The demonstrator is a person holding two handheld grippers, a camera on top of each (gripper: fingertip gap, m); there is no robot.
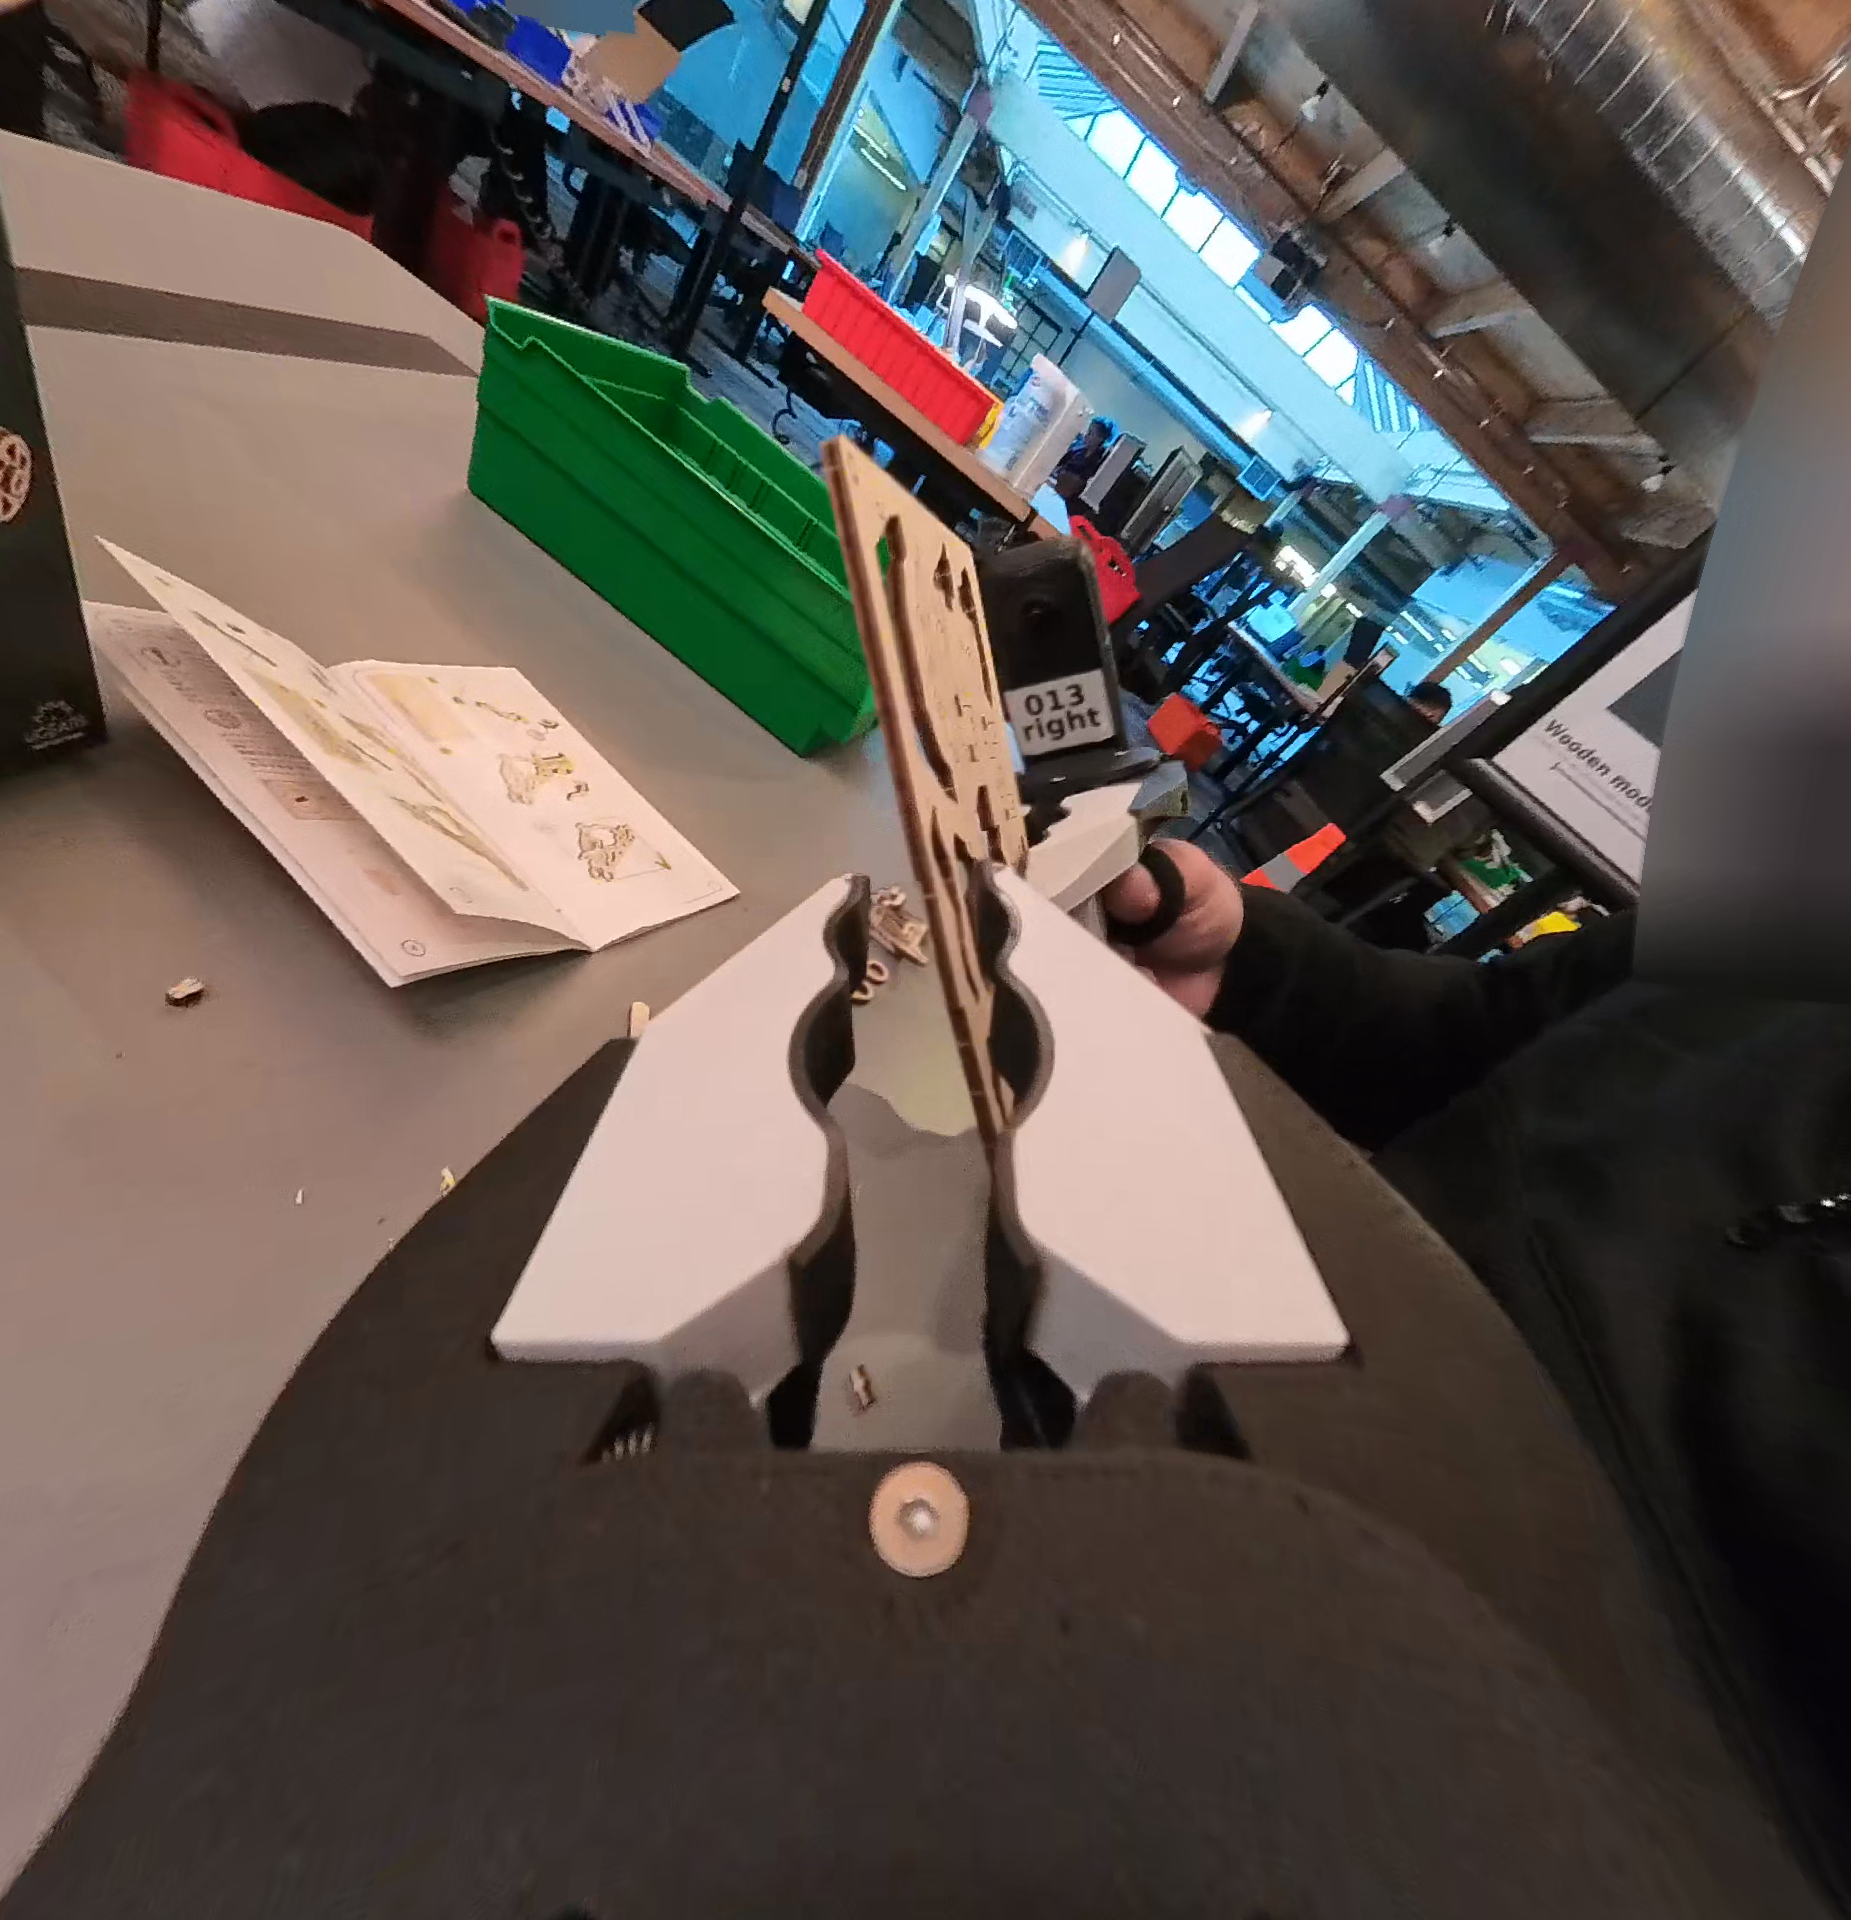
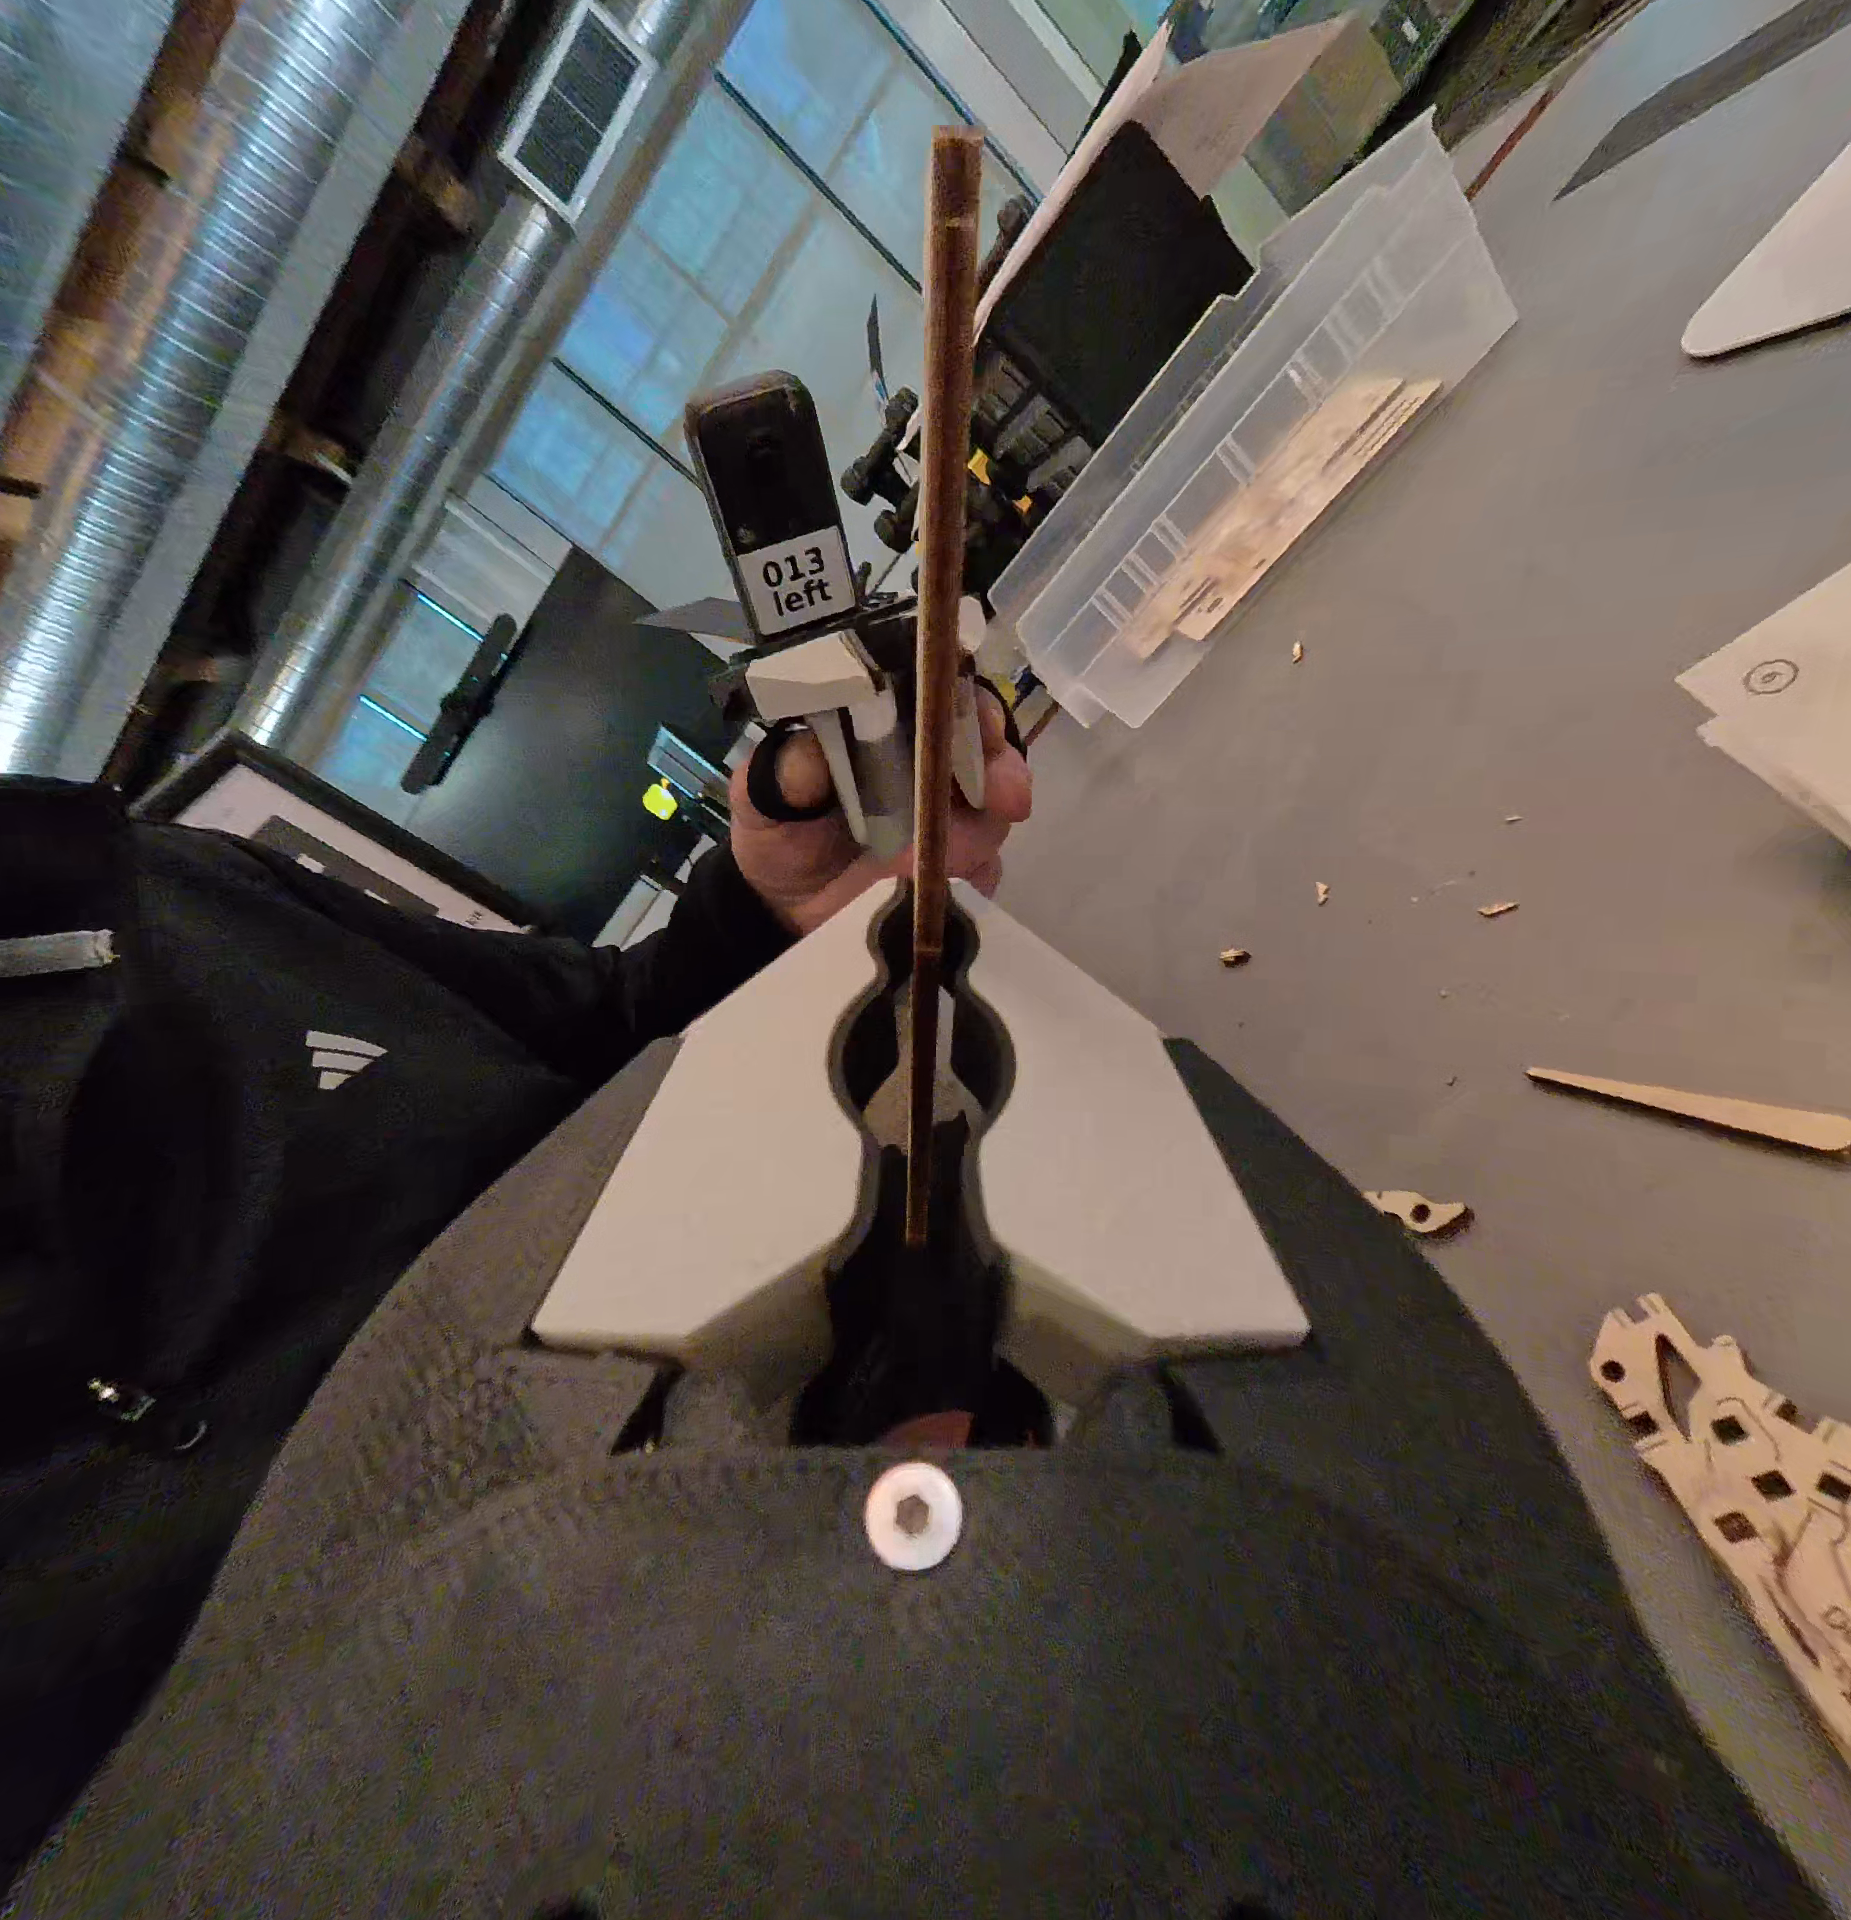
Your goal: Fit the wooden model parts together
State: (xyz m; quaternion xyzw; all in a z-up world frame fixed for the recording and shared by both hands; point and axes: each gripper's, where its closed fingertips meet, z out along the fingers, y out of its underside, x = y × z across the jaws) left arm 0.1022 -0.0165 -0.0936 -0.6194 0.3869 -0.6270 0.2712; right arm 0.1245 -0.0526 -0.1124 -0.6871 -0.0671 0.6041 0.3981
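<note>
**A:** Where is the wooden part?

**B:** A thin, laser-cut wooden sheet (image 2: 942,675) stands on edge, rising toward twelve o'clock in the right wrist view. The right gripper (image 2: 926,935) is clenched on it — both white fingers press its faces near the tips.

**A:** And the left gripper?

**B:** The left gripper (image 1: 926,914) is released. Its jaws stand apart; the sheet (image 1: 936,665) passes between them, leaning against the finger on the three o'clock side, with a clear gap on the nine o'clock side.

**A:** What surrounds them?

**B:** A grey table (image 1: 308,1091). In the left view, an open instruction booklet (image 1: 433,790) lies at nine o'clock and a green bin (image 1: 651,520) at eleven. In the right view, a clear plastic bin (image 2: 1264,436) sits at one o'clock, a wooden stick (image 2: 1700,1112) at three — and a punched wooden frame (image 2: 1773,1507) at four.
</note>
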